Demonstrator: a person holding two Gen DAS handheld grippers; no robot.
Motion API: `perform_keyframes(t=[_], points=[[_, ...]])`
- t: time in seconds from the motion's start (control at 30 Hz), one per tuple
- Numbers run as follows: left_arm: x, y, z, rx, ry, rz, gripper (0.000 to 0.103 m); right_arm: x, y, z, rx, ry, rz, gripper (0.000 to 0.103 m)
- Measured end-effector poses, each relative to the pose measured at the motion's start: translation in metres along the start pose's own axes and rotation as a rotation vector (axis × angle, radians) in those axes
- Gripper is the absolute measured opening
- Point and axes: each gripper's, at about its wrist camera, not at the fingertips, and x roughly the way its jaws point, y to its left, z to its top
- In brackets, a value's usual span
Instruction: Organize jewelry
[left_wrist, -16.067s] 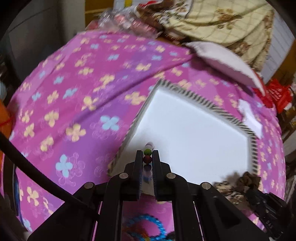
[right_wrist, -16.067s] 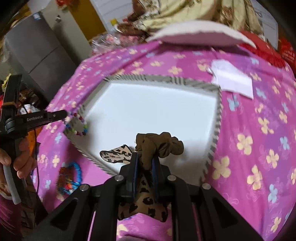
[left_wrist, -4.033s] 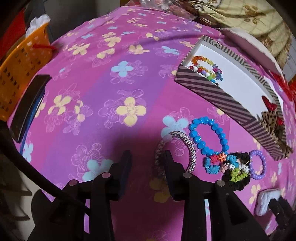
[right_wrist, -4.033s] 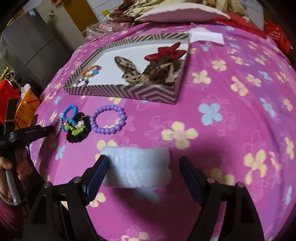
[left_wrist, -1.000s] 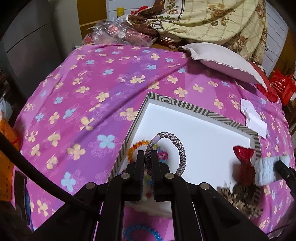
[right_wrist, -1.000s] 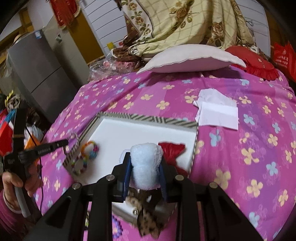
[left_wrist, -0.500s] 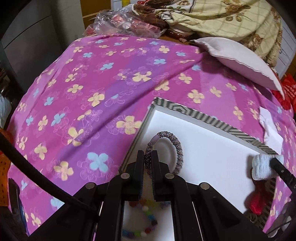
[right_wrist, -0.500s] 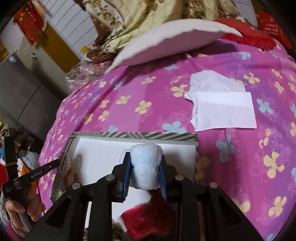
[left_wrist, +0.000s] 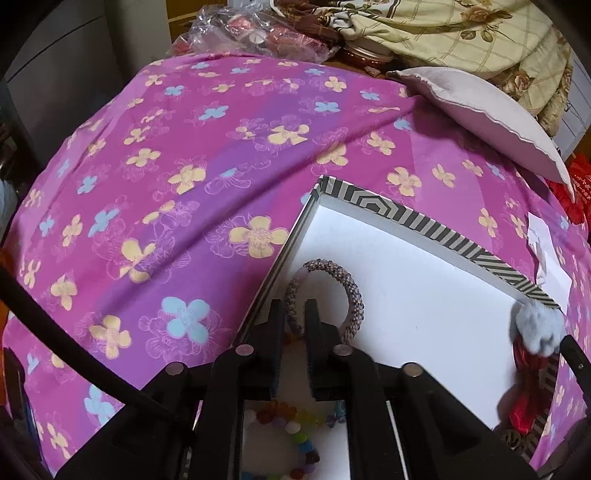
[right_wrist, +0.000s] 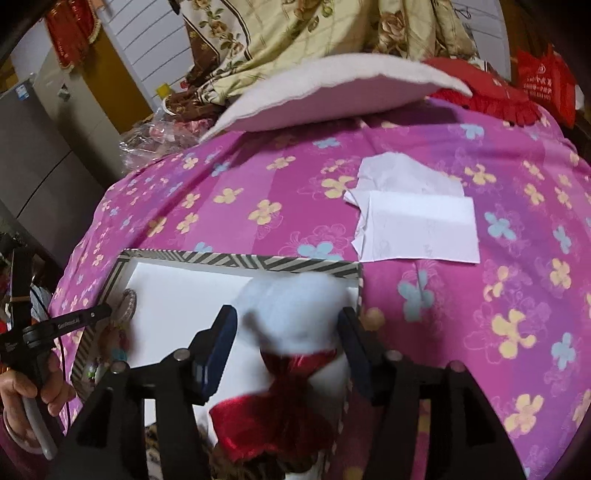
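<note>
My left tool (left_wrist: 295, 317) is clenched on the near side of a braided bracelet (left_wrist: 349, 295), with the rest of the loop hanging forward over the white floor of the striped box (left_wrist: 417, 223). I hold it by one side so the ring can lie flat when I let go, near the box's left wall, just beyond the beaded bracelet (left_wrist: 295, 432) that already lies in the near left corner under my tool. Grouping the bracelets on that side keeps them apart from the soft hair things.

My right tool (right_wrist: 288, 328) has its jaws spread wide, and the fluffy white scrunchie (right_wrist: 295, 306) sits between them without being squeezed; I judge it released, or nearly so, though it is blurred. It rests by the far right corner of the box, against the red bow (right_wrist: 273, 413) lying just in front of it. A leopard-print piece shows at the very bottom of the right view, partly hidden. Seen from the left camera, the scrunchie (left_wrist: 537, 328) is at the right wall, well apart from the braided bracelet.

The box stands on a pink flowered cloth (left_wrist: 184, 177), with a sheet of white paper (right_wrist: 417, 221) beside it and a pillow (left_wrist: 480, 118) beyond. Next, I judge, the left tool needs to open and lift clear without dragging the loop.
</note>
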Motion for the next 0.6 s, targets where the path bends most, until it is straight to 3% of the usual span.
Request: perform_keyframes(t=[0.2,0.6], points=[[-0.019,0.004,-0.006,-0.005,-0.018,-0.021,0.034,-0.026,0.004,-0.013,-0.009,-0.003,0.025,0.061],[-0.071,0.016,-0.061,0.038,-0.109,0.047,0.035,-0.074,0.044,-0.062,-0.072,0.0,0.089,0.067]])
